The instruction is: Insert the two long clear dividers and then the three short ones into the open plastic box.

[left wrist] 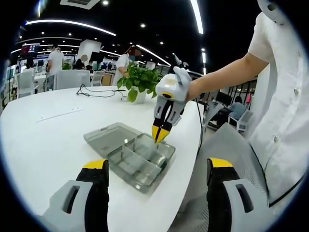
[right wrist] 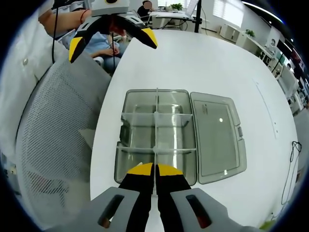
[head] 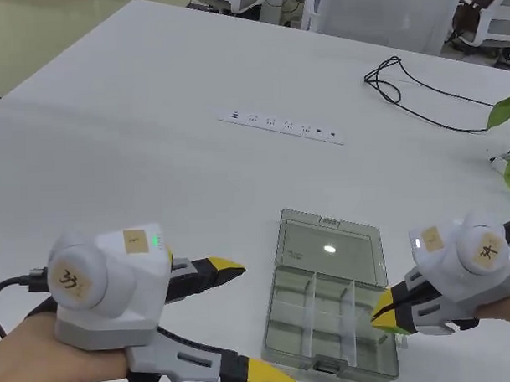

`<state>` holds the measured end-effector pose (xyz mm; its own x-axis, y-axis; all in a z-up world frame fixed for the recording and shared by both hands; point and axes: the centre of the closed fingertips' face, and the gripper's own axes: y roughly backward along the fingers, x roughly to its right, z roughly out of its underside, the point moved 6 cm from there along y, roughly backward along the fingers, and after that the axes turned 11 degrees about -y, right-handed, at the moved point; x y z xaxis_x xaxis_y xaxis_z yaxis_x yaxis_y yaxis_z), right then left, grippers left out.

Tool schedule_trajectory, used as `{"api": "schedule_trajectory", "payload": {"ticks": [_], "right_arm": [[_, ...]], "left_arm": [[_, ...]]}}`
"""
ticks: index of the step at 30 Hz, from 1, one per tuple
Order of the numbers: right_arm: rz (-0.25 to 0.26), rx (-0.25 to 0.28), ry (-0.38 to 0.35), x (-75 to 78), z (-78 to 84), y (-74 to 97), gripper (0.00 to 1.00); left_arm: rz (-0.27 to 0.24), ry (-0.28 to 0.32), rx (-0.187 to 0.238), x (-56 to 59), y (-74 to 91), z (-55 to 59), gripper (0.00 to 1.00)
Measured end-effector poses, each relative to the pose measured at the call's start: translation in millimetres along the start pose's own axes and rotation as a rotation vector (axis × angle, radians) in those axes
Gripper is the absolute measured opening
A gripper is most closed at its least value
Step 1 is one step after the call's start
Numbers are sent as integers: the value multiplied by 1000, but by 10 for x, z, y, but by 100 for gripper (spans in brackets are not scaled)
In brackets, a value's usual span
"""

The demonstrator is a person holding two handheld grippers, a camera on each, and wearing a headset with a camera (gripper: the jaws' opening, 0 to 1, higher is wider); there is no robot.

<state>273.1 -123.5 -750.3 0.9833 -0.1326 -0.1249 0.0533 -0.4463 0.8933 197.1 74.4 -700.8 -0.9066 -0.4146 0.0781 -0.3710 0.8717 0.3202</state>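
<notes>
The open plastic box [head: 271, 320] lies on the white counter [head: 153, 161], its lid [head: 331, 247] folded flat on the far side. Clear dividers [right wrist: 155, 125] stand inside the box, crossing one another. The left claw [head: 253, 321] hovers just left of the box, spread wide. The right claw [head: 383, 314] is pressed together over the box's right edge; whether it pinches a divider cannot be told.

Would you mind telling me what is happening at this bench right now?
A person holds a gripper in each hand over a white table. The right gripper is shut, its tips down at the open plastic box, where clear dividers already split the tray into compartments; whether it pinches one is unclear. The left gripper hangs open beside the box, holding nothing.
</notes>
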Motion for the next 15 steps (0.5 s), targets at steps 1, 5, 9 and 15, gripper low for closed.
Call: {"api": "schedule_trajectory", "payload": {"ticks": [1,5,9,15], "right_arm": [[1,-4,1,0,2,-14,2],[5,-17,15,0,0,-17,2],[7,-19,21,-5,0,-20,2],[18,-47,33,-3,7,-57,2]], "left_arm": [[1,1,0,-1,2,2,85],[4,0,-5,-1,0,10,85],[6,4,-5,-5,-9,10,85],[10,4,-3,-2,-22,-2,84]]}}
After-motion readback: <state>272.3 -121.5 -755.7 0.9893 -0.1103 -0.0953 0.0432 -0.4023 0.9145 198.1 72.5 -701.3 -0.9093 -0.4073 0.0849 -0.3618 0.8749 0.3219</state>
